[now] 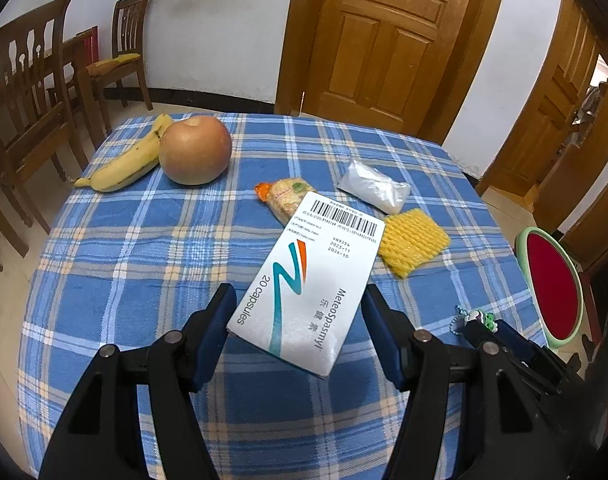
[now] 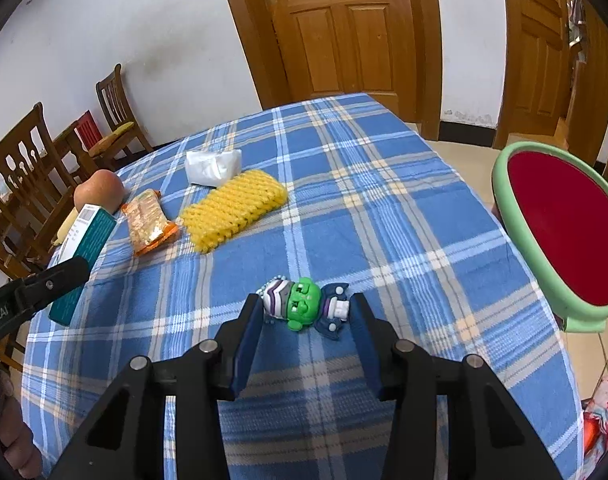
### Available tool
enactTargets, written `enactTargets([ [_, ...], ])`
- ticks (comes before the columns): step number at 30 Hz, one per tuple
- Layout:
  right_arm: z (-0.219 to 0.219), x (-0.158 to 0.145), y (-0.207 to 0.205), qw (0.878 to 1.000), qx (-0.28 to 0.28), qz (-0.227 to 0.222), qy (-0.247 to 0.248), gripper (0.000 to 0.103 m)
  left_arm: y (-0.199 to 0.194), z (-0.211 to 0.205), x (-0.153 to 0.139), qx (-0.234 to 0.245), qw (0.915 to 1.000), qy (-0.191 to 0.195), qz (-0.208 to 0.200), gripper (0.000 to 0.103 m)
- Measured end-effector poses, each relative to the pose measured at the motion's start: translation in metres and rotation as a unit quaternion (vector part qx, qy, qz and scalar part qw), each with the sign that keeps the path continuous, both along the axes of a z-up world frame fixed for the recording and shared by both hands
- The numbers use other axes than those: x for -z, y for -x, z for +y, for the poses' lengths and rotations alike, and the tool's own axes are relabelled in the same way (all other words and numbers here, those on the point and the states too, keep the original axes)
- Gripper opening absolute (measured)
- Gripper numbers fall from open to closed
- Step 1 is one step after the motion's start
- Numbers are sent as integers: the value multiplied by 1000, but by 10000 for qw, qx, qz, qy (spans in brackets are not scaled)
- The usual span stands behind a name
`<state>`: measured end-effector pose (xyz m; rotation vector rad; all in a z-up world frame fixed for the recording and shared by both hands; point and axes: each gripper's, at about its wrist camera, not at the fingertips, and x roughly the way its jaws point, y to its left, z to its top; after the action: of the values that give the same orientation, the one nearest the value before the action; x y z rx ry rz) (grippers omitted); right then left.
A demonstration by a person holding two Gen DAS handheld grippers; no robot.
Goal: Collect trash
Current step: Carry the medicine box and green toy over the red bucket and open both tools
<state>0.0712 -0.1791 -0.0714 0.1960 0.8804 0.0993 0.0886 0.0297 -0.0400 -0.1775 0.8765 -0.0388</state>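
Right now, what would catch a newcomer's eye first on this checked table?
Probably the white capsule box, sitting between the left gripper's open jaws at the near edge. Next, the little green-headed toy figure lying between the right gripper's open jaws. Farther back left, a big russet apple touches a banana.

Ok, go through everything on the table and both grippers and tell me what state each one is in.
left gripper: open, fingers either side of the box
medicine box: closed, between the fingers
right gripper: open around the toy
toy figure: lying flat
snack wrapper: crumpled
plastic bag: crumpled
banana: unpeeled
apple: whole
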Motion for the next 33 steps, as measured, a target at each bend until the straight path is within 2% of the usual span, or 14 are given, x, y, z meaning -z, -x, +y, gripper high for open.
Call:
enactTargets([
  [17,-58,-43,28,9965,511,-580,-329,48,0,-48,-23,565,9983,40,-122,65],
  [25,-99,-67,38,9908,941,-905,-365,48,-7,-91,-41,1070,9939,91,-239,65],
  [33,-146,-70,43,9839,1470,-947,-378,48,-17,-141,-54,1562,9871,109,-328,65],
])
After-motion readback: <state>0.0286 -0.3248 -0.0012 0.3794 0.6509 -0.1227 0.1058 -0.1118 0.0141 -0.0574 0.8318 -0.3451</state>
